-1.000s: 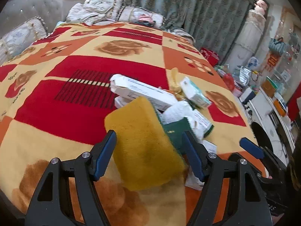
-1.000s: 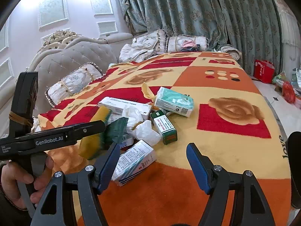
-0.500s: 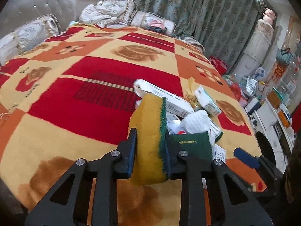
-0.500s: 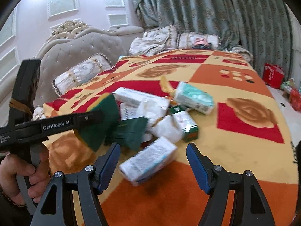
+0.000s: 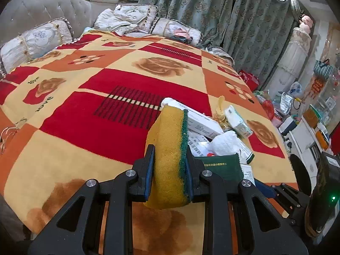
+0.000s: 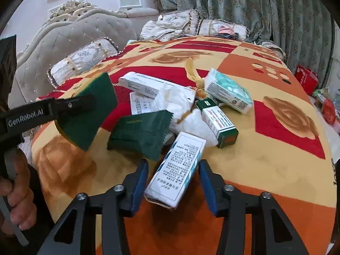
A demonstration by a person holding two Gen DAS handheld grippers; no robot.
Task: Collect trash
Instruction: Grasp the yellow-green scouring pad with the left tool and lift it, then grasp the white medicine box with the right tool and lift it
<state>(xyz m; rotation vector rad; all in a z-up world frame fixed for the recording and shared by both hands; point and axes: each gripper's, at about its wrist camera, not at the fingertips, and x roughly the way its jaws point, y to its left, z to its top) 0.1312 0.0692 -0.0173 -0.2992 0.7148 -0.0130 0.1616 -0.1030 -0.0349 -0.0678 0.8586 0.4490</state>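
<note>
- The sponge [image 5: 170,159], yellow with a green scouring face, is clamped on edge in the left tool [image 5: 169,174], both pads pressed into it, and it hangs clear above the bed blanket [image 5: 85,110].
- From the right wrist view the same sponge [image 6: 89,110] shows its green side, held just left of the pile.
- The right tool [image 6: 173,182] is spread wide on either side of a white printed carton [image 6: 178,170]; its pads do not touch the carton as far as I can see.
- The step in hand, I judge, is picking up: one piece lifted, the second lined up.
- The next move calls for closing squarely on the carton's long sides, since it lies at a slant between the fingers.
- The rest of the pile lies just beyond: a dark green sachet [image 6: 142,133], crumpled tissue [image 6: 176,104], a green-ended box [image 6: 218,123], a tissue packet [image 6: 227,91] and a long white box [image 6: 146,85].
- No bin or bag for the trash shows in either view, so I cannot tell where it goes.
</note>
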